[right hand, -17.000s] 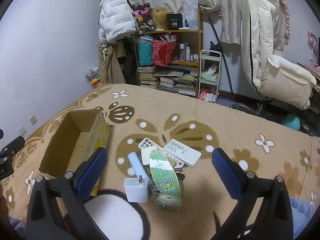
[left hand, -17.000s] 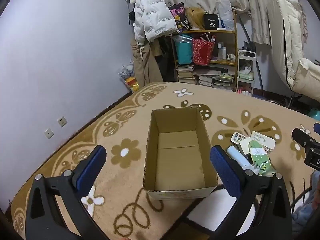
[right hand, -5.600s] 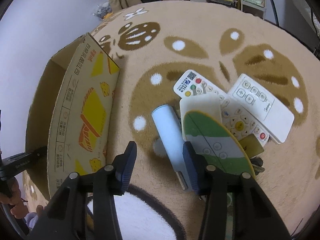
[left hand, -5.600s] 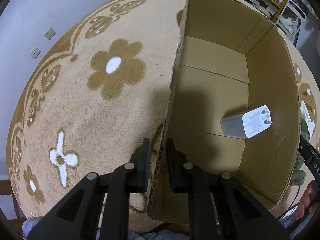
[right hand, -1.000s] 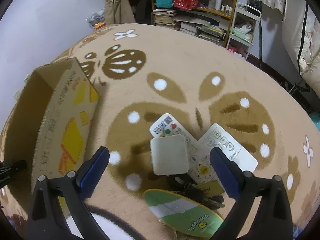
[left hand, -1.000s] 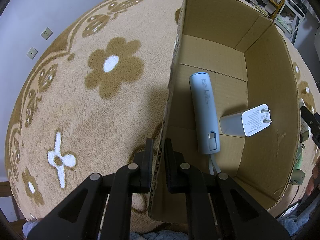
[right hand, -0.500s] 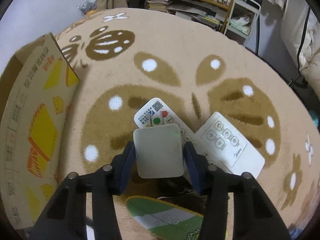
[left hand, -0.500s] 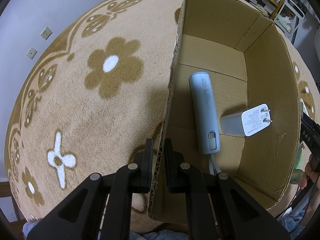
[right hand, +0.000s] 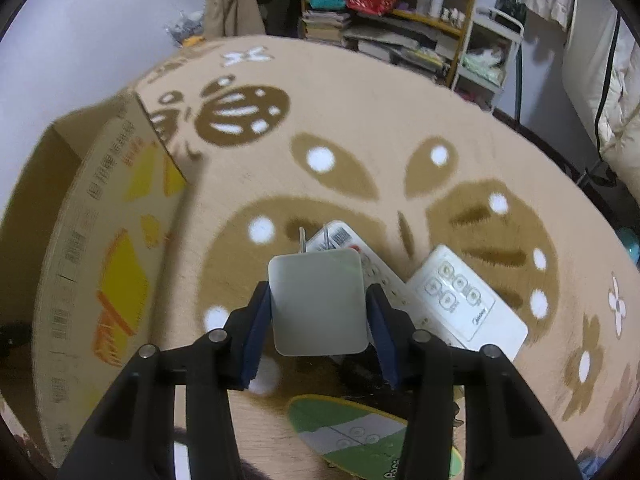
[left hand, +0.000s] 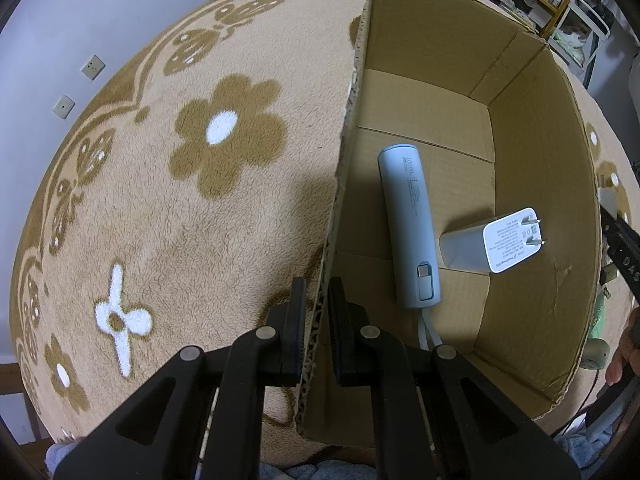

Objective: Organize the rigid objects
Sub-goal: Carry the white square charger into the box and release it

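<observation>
My left gripper is shut on the near left wall of the open cardboard box. On the box floor lie a pale blue power bank and a white charger with its prongs up. In the right wrist view my right gripper is closing, its blue pads pressed on both sides of a white square plug adapter. The adapter hangs above the carpet with its two prongs pointing away. The box stands to its left, printed side showing.
Under the adapter, two white remotes and a green oval item lie on the flowered carpet. Shelves and a small cart stand at the far edge. A hand shows beyond the box's right wall.
The right gripper's wide-open jaws closed on the white adapter and raised it off the pile. The left gripper and the box kept still.
</observation>
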